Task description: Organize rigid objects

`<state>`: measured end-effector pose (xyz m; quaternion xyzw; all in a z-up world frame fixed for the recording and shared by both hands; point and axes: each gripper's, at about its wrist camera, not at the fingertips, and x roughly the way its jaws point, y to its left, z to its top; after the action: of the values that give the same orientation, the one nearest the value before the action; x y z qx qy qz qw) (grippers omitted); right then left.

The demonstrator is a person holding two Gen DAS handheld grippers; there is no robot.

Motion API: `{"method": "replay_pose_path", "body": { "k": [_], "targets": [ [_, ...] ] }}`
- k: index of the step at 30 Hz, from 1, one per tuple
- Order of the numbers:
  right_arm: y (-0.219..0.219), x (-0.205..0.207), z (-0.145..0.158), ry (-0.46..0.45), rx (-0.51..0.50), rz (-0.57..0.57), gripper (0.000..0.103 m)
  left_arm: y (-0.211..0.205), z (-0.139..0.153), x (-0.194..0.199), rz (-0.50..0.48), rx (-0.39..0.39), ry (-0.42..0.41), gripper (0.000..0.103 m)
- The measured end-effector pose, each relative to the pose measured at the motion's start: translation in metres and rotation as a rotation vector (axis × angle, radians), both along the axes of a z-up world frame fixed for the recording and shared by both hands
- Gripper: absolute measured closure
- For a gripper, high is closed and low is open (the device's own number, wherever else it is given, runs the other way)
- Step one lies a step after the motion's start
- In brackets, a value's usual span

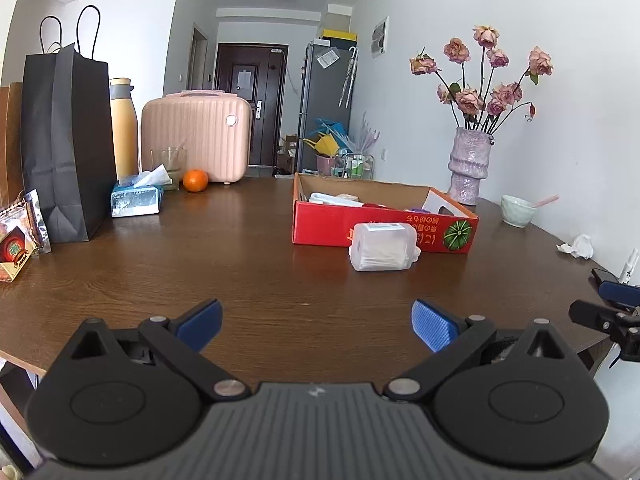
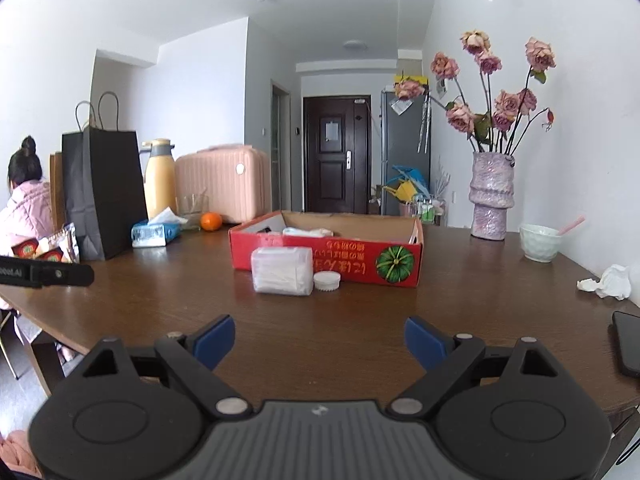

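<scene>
A clear plastic box of cotton swabs [image 1: 382, 247] [image 2: 282, 271] lies on the brown table in front of a red cardboard box [image 1: 384, 227] [image 2: 360, 264] that holds several items. A small white round lid [image 2: 327, 280] sits beside the swab box. My left gripper [image 1: 316, 326] hovers over the near table edge, open and empty, well short of the swab box. My right gripper [image 2: 320, 340] is also open and empty, near the table's front; part of it shows at the right edge of the left wrist view [image 1: 612, 308].
A black paper bag [image 1: 66, 144], tissue pack [image 1: 136, 198], orange [image 1: 195, 180], yellow flask and pink case [image 1: 196, 136] stand at the back left. A vase of roses [image 1: 470, 168], bowl [image 1: 519, 210], crumpled tissue [image 1: 578, 246] and phone [image 2: 628, 344] are on the right. A person [image 2: 24, 200] sits far left.
</scene>
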<state>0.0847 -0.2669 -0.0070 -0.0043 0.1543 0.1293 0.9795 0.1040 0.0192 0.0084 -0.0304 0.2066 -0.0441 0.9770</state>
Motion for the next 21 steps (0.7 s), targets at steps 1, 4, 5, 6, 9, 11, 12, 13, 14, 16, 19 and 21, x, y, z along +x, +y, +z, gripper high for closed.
{"method": "replay_pose_path", "body": {
  "k": [1,4,5,6,9,11,12,13,14,16,19,21],
  "targets": [
    [-0.001,-0.001,0.001,-0.001,0.006,0.0,0.011,-0.002,-0.003,0.001,0.005,0.007,0.014,0.0],
    [-0.003,0.003,-0.002,0.006,-0.012,-0.005,0.011,-0.003,-0.01,0.008,0.014,0.017,0.049,0.0],
    [-0.004,0.005,-0.003,0.011,-0.022,-0.018,0.011,-0.003,-0.011,0.01,0.017,0.011,0.055,0.0],
    [-0.005,0.008,-0.004,0.017,-0.024,-0.032,0.011,-0.002,-0.012,0.012,0.018,0.005,0.062,0.0],
    [-0.012,0.018,-0.009,0.045,0.004,-0.052,0.011,-0.001,-0.016,0.023,0.018,-0.005,0.079,0.0],
    [-0.015,0.027,-0.011,0.059,0.013,-0.065,0.011,-0.002,-0.017,0.034,0.009,-0.008,0.091,0.0],
    [-0.015,0.033,-0.012,0.066,0.015,-0.07,0.012,-0.001,-0.017,0.041,0.0,-0.025,0.1,0.0],
    [-0.016,0.038,-0.013,0.07,0.02,-0.073,0.012,-0.001,-0.016,0.051,-0.008,-0.056,0.111,0.0],
    [-0.016,0.045,-0.014,0.078,0.024,-0.073,0.013,-0.001,-0.015,0.061,-0.014,-0.087,0.121,0.0],
    [-0.015,0.064,-0.015,0.108,0.025,-0.066,0.019,-0.004,-0.012,0.084,-0.026,-0.121,0.133,0.001],
    [-0.014,0.1,-0.01,0.147,0.068,-0.048,0.031,-0.012,-0.005,0.121,-0.049,-0.145,0.114,0.008],
    [-0.014,0.128,-0.006,0.175,0.135,-0.022,0.041,-0.019,-0.003,0.151,-0.09,-0.158,0.111,0.018]
  ]
}}
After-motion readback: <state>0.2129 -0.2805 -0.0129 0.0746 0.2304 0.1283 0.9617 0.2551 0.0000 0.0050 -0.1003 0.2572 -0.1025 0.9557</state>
